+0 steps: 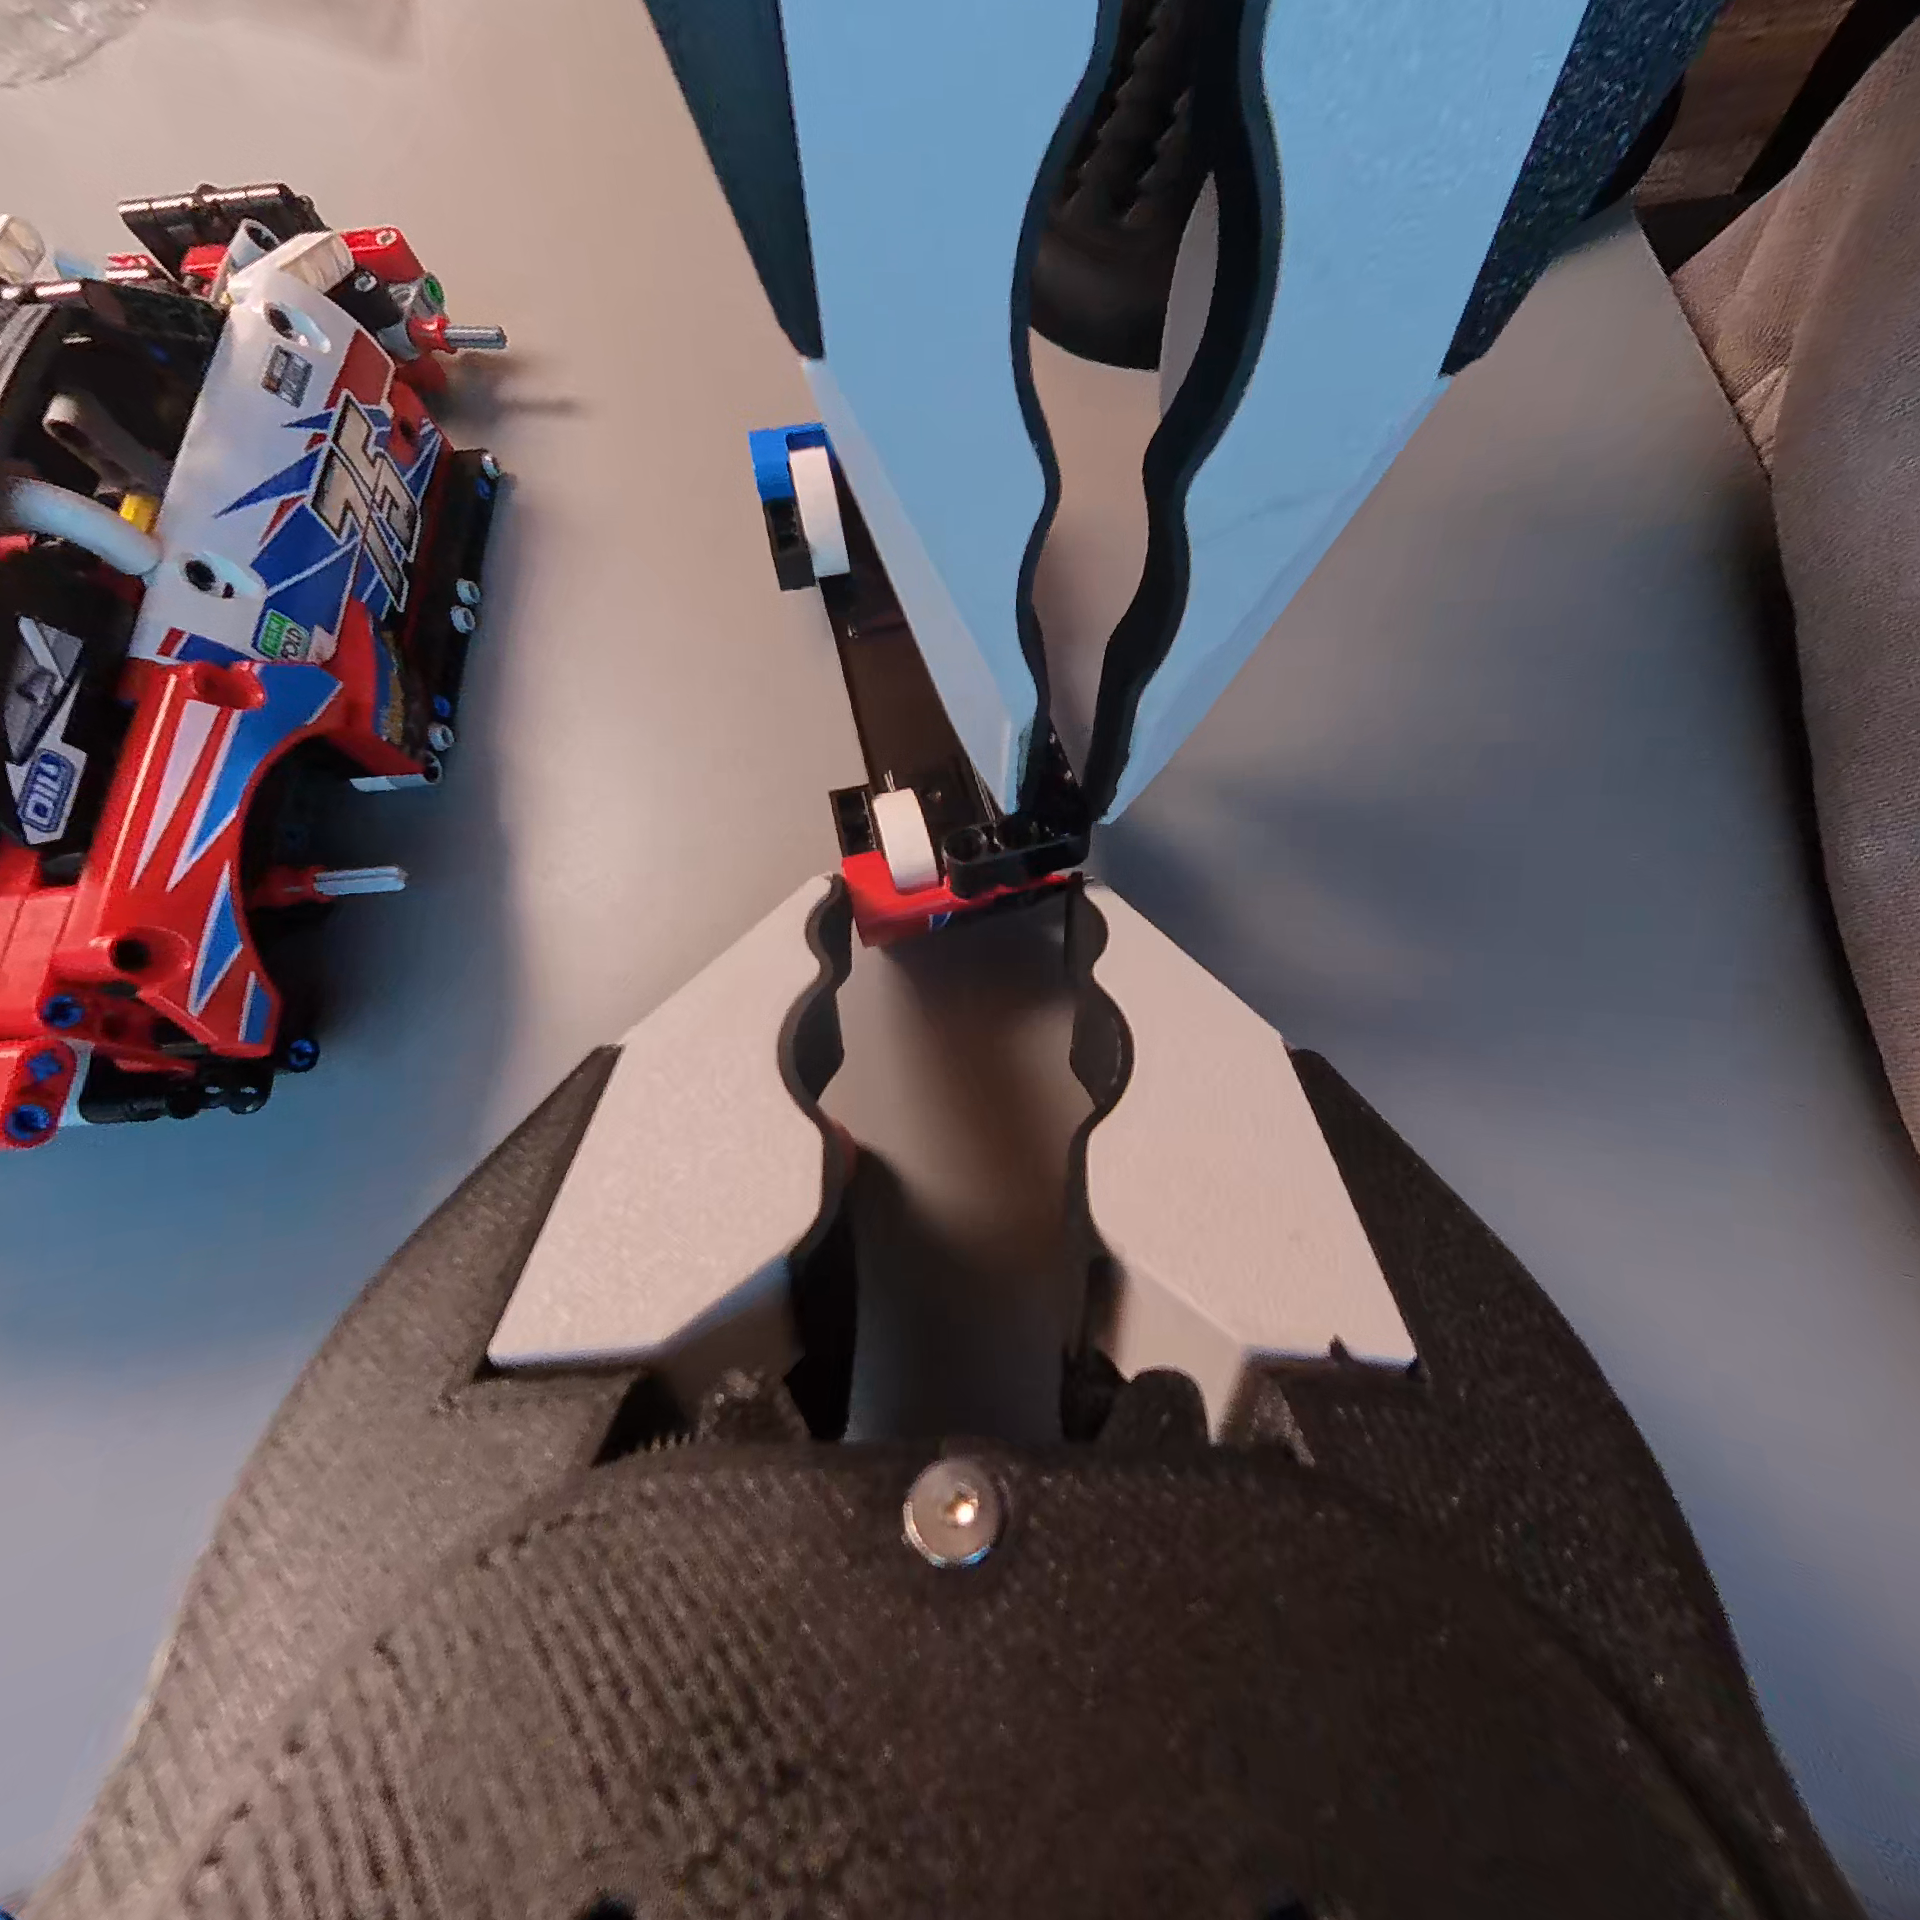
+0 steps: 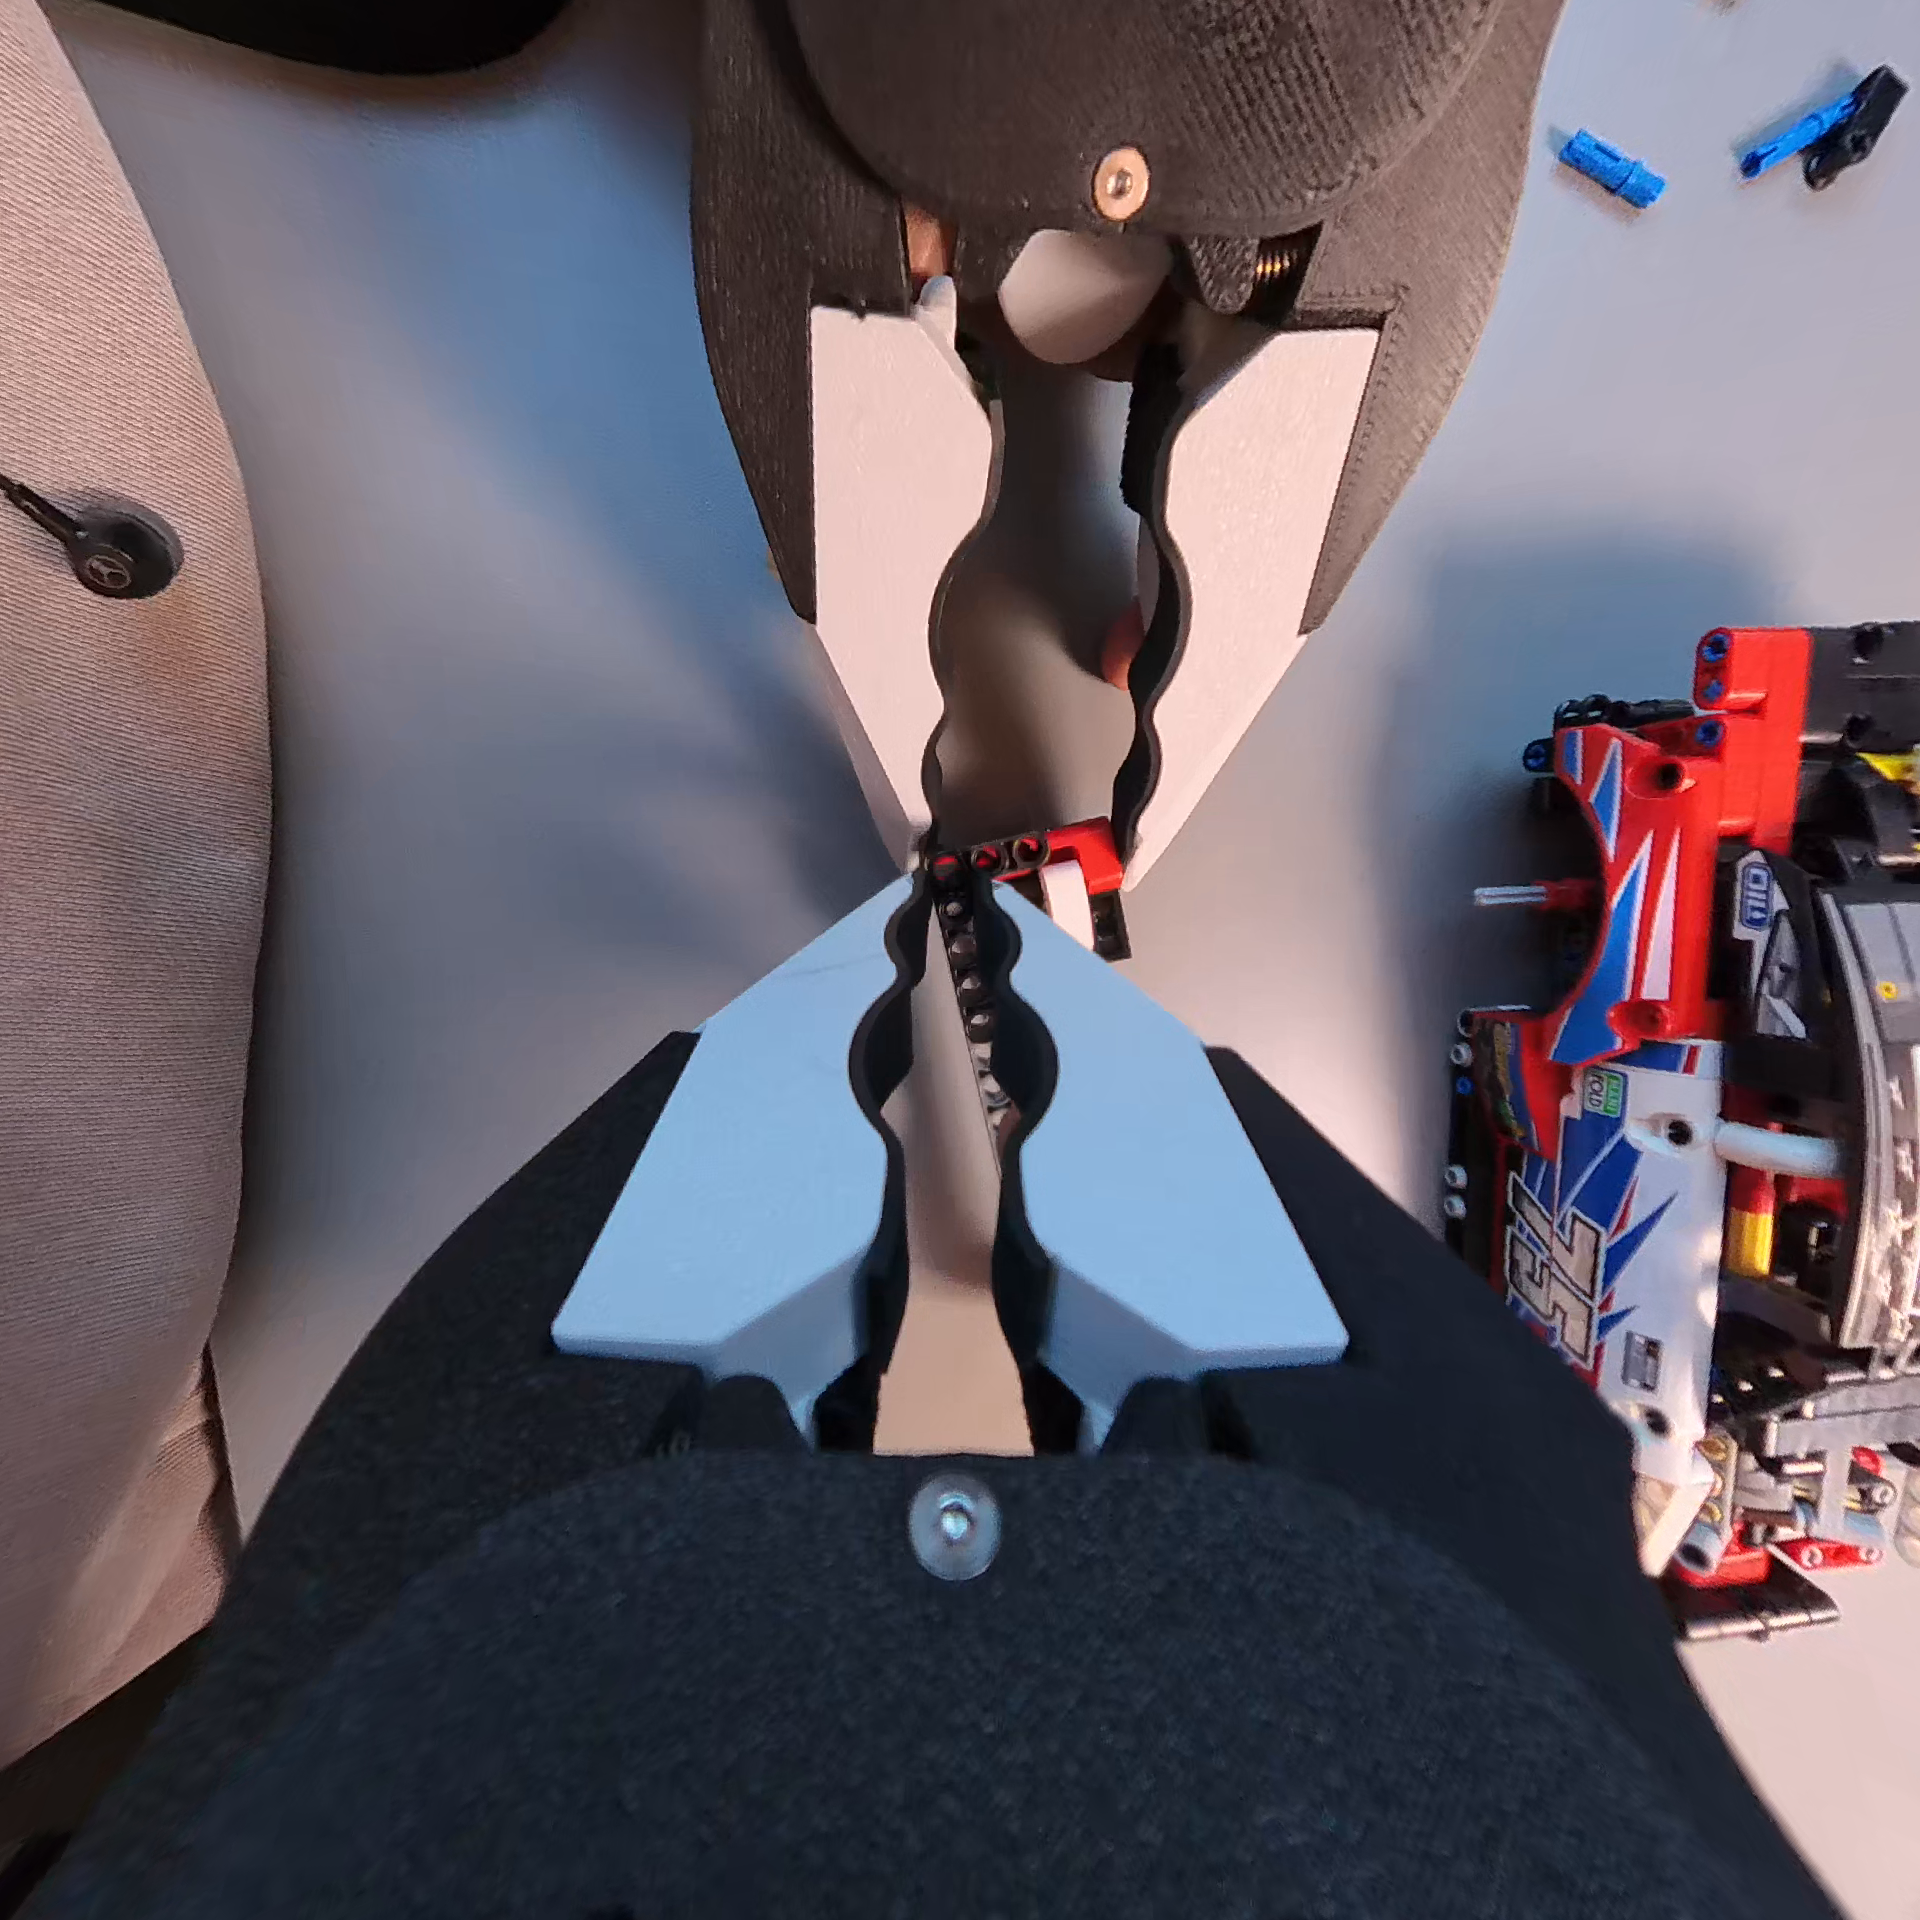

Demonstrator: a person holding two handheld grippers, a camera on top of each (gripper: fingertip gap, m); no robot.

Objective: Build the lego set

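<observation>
I note a red, white and blue car model [image 1: 208, 644] with jagged stripe decals on a plain grey table [image 1: 623, 260]; loose blue pins [image 2: 1605, 166].

Both tongs [image 1: 961, 894] grip one black beam [image 1: 914, 707].

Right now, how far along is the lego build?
The red, white and blue car body looks largely assembled but has no wheels on. In hand: both grippers, right gripper and left gripper, hold a black beam sub-assembly. Loose blue pieces remain unplaced.
</observation>
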